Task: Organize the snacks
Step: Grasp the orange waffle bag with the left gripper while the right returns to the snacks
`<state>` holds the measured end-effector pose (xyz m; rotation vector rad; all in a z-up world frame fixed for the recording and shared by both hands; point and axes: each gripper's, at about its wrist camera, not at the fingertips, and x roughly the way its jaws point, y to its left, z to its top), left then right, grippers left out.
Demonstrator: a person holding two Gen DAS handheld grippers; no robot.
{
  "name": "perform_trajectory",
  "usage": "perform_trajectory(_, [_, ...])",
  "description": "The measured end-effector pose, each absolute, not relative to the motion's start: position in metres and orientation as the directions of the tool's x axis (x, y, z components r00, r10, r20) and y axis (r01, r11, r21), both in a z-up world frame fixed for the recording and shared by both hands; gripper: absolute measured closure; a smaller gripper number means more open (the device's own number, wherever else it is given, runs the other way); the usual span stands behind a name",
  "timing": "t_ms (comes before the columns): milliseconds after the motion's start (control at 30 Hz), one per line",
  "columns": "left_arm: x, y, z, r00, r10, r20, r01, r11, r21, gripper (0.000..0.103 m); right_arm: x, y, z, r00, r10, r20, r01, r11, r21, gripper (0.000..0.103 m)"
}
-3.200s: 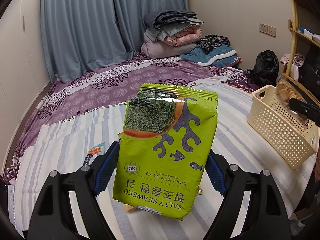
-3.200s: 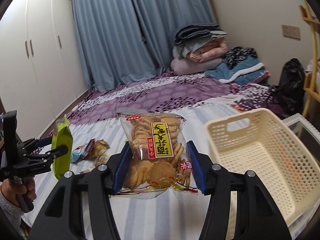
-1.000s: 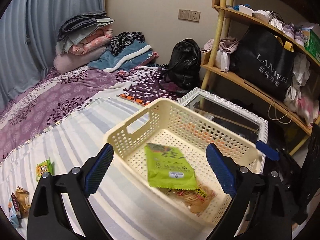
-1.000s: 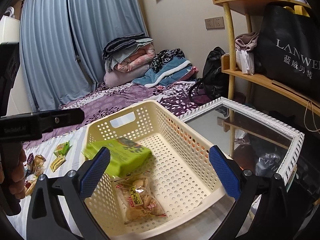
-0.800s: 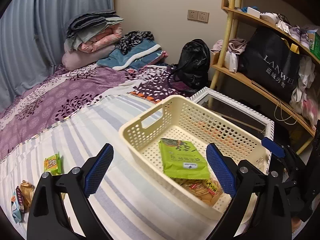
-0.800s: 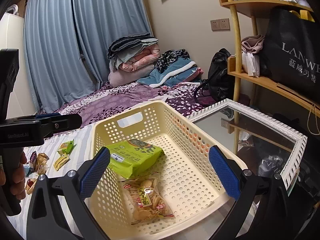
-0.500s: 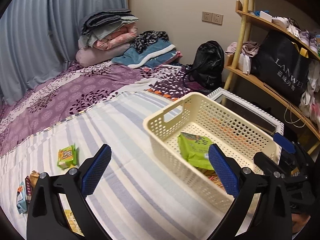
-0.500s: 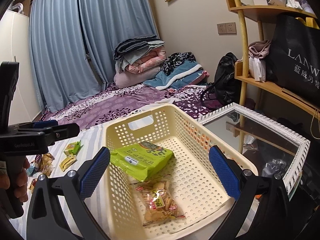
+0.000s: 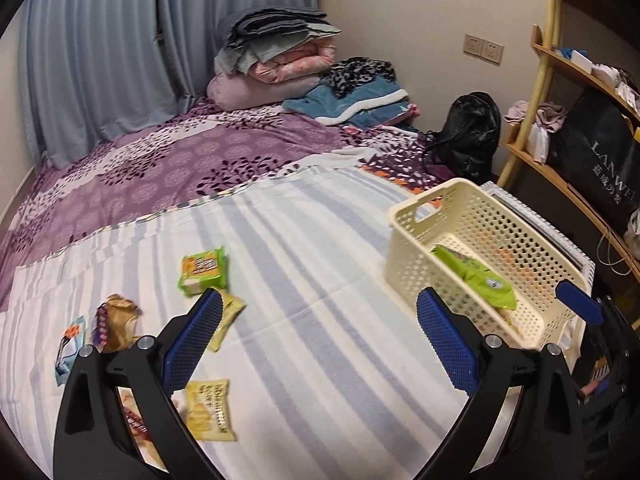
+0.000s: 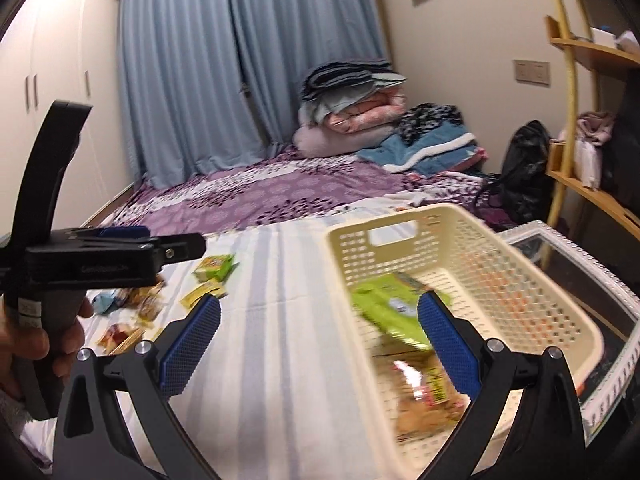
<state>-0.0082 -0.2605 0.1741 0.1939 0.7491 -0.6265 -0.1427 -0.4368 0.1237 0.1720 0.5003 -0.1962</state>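
Both claws released, nothing between jaws. Left gripper [image 9: 318, 334] nearer loose snacks [image 9: 204, 268], scattered down-left on striped sheet [image 9: 320, 240]. Right gripper [image 10: 320, 334] beside basket [image 10: 404, 216] holding green bag [image 10: 384, 304].

Basket [image 9: 412, 240]: cream plastic, perforated, smooth. Seaweed bag [image 9: 476, 276]: green film, glossy. Bedsheet [image 9: 320, 264]: striped cloth, matt. Curtain [image 9: 100, 52], upper left: blue cloth, pleated. Shelf [image 9: 540, 168], right: wood, lightly varnished. Pads [image 9: 192, 336]: blue, ribbed, rubber-like. Backpack [image 9: 472, 132]: black, slightly glossy.
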Motion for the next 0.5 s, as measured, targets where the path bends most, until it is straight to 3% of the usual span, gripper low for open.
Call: perform_trajectory(500, [0.024,-0.142,0.132,0.575,-0.313,-0.756,0.414,0.908,-0.061,0.003,-0.105,-0.358,0.087,0.773,0.063,-0.631,0.043,0.988,0.151,0.005])
